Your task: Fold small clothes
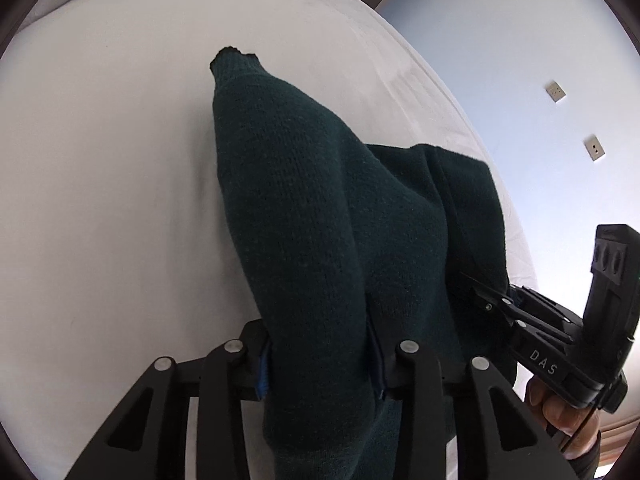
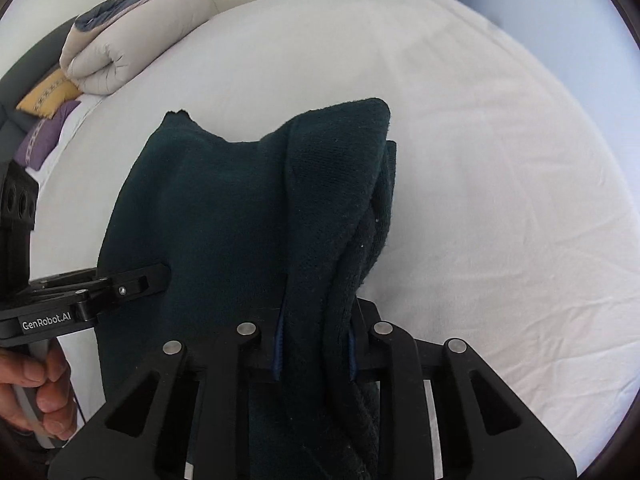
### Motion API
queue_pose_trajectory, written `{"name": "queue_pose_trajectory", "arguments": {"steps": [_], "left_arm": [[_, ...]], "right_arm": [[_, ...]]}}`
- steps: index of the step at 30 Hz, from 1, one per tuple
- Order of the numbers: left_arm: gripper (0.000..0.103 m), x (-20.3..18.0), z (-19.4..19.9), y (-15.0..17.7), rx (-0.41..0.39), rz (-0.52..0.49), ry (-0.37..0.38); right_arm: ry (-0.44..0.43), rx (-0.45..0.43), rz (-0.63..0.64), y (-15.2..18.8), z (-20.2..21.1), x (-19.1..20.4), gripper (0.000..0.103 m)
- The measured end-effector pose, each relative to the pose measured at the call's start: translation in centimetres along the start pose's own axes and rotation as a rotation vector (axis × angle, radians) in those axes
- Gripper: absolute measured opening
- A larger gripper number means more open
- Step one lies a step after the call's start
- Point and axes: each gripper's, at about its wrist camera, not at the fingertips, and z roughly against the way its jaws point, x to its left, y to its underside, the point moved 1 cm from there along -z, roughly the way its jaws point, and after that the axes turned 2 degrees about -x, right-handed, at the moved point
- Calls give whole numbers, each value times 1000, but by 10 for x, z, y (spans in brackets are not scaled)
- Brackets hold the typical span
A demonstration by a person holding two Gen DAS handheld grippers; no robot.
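Note:
A dark green knitted sweater hangs bunched over the white bed sheet, its sleeve cuff pointing away. My left gripper is shut on a thick fold of it, blue pads pressed on both sides. In the right wrist view the sweater rises in a doubled fold, and my right gripper is shut on that fold. The right gripper bites the sweater's right edge in the left wrist view. The left gripper clamps its left edge in the right wrist view. Cloth hides all fingertips.
A rolled beige duvet, a yellow pillow and a purple pillow lie at the head of the bed. The bed sheet spreads to the right. A pale wall with two sockets lies beyond the bed's edge.

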Motion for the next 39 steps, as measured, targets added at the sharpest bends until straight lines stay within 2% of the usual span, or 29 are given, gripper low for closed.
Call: {"name": "queue_pose_trajectory", "arguments": {"steps": [4,9,13,19,23,28,30,33,35,37,39], "left_arm": [[38,-6,46,22,-48,-37,-29],[37,-5,119,60,-96,-77,-27],[38,2,168,104,-117,-127,-56],[38,40,213,165,-114,-116,-98],[38,73,206,198,-69,-75,-116],[41,108,159,226,6,-23,-142],[49,117,155,230,-26,3,-139],[55,117,152,231,-44,7,-142],[57,116,151,236,-62,-13,-162],[59,123,152,239,-73,7,-146],[66,129,151,244,-90,19,-131]], "right_arm": [[-4,-61,19,14,37,29,20],[-71,-91,27,50,88,65,20],[-115,-85,57,87,122,106,20],[-209,-60,84,142,148,171,20],[-244,-1,77,179,132,209,20],[-223,94,34,219,76,218,20],[-212,89,12,227,60,210,20],[-254,100,-69,235,45,200,23],[-244,94,-57,237,39,200,24],[-239,78,-34,239,34,202,26],[-261,64,-39,239,28,194,28]]}}
